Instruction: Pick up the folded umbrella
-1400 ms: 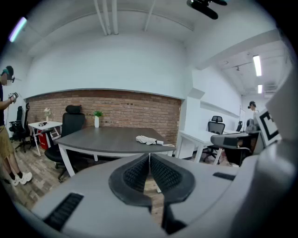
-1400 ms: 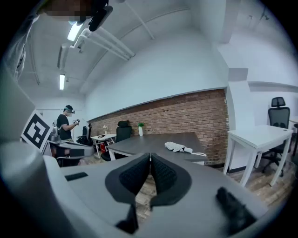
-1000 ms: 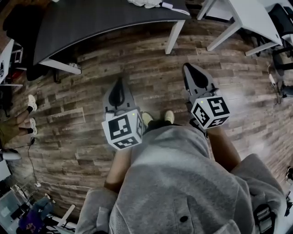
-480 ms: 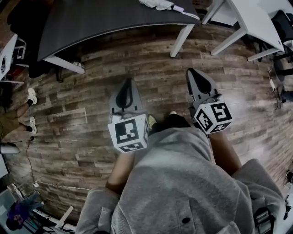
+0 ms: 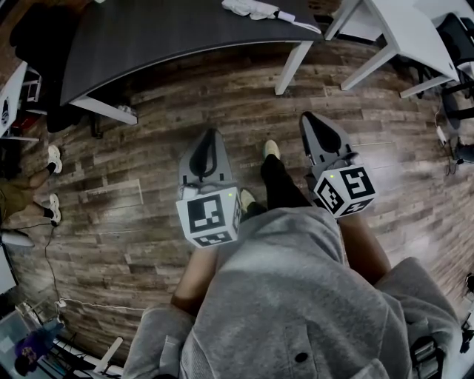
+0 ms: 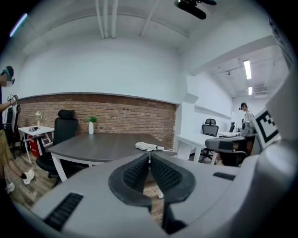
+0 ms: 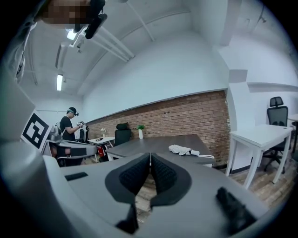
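A folded whitish umbrella [image 5: 255,9] with a wrist strap lies near the right end of a dark grey table [image 5: 163,33], well ahead of me. It also shows as a small pale bundle, the umbrella [image 6: 148,147] in the left gripper view and the umbrella [image 7: 183,150] in the right gripper view. My left gripper [image 5: 206,136] and my right gripper [image 5: 308,118] hang over the wooden floor, short of the table. Both are shut with nothing between their pads, the left gripper [image 6: 149,159] and right gripper [image 7: 150,158] pointing toward the table.
White desks [image 5: 411,33] stand at the right, with office chairs [image 6: 208,126] behind. A black chair [image 6: 63,130] and a small potted plant [image 6: 91,124] sit at the table's far side by a brick wall. Another person [image 7: 70,124] stands at the left. My foot [image 5: 272,150] is stepping forward.
I have stepped toward the table: it sits slightly lower in the head view, and one leg and shoe now reach forward between the grippers. Both grippers stay shut.
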Demonstrator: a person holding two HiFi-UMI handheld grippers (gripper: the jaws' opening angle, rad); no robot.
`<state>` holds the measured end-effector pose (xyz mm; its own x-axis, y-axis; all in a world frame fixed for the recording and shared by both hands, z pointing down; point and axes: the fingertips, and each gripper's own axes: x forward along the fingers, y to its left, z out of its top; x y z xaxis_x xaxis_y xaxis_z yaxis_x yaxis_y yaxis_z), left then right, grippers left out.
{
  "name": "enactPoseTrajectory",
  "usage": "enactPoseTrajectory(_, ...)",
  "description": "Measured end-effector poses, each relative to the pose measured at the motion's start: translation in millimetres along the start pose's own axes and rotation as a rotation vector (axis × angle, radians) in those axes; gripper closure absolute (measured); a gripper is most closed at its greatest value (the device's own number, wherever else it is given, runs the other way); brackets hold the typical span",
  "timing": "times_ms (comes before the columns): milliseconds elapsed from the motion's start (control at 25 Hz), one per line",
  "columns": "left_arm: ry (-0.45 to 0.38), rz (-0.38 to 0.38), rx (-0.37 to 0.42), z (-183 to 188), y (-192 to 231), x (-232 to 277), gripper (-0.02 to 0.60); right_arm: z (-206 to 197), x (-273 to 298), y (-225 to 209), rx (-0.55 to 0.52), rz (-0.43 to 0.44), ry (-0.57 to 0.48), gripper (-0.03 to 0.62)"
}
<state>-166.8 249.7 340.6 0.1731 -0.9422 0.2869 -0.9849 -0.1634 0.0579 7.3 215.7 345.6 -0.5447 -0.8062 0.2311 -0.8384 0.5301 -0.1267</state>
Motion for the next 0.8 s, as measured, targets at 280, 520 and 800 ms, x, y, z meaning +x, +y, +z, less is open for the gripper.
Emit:
enactPoseTrajectory(280, -0.004, 0.010, 0.001, 7.8, 2.7, 19.8, 0.561, 7.2, 20.8, -10.8, 0.002, 0.025, -0.009, 0.569)
enactPoseTrajectory(520, 0.011, 0.015, 0.002, 13.1, -0.8, 50.8, 0.561, 10.1, 44.1, -32.3, 0.012, 0.043, -0.006, 0.569)
enactPoseTrajectory(800, 0.020, 0.004, 0.019, 28.6, -14.4, 103.5, 0.561, 17.5, 70.0, -80.3, 0.027, 0.022, -0.002, 0.569)
